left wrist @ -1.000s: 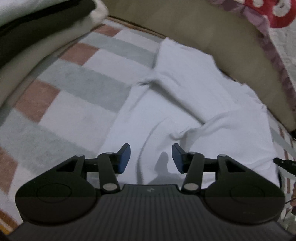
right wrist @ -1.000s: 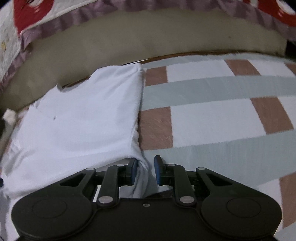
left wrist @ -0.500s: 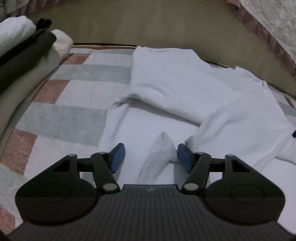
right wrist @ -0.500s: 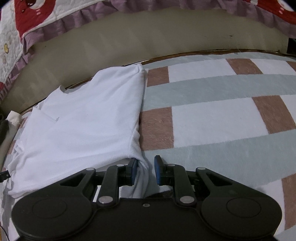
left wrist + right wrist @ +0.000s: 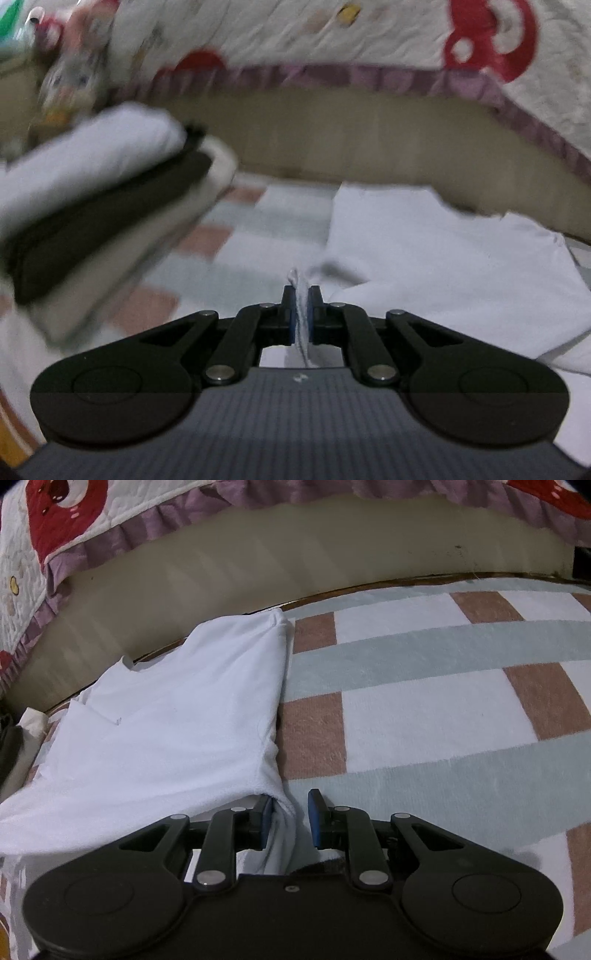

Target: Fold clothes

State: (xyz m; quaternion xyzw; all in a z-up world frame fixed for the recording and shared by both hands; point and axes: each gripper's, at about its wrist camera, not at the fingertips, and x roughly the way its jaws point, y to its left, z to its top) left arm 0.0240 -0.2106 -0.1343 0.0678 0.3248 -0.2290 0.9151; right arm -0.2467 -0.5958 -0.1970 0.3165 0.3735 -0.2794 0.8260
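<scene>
Left gripper (image 5: 303,314), jaws closed on a thin pinch of the white terry-cloth T-shirt (image 5: 443,266); right gripper (image 5: 290,818), jaws partly apart, a shirt edge hanging between them and touching only the left pad (no firm hold evident). The shirt lies partly folded on the checked pink, grey and white blanket (image 5: 424,709). Risks: the narrow pinch may slip out under tension; an unclamped right side would let the fold skew; the stack of folded white and black garments (image 5: 103,206) sits near enough to be snagged.
</scene>
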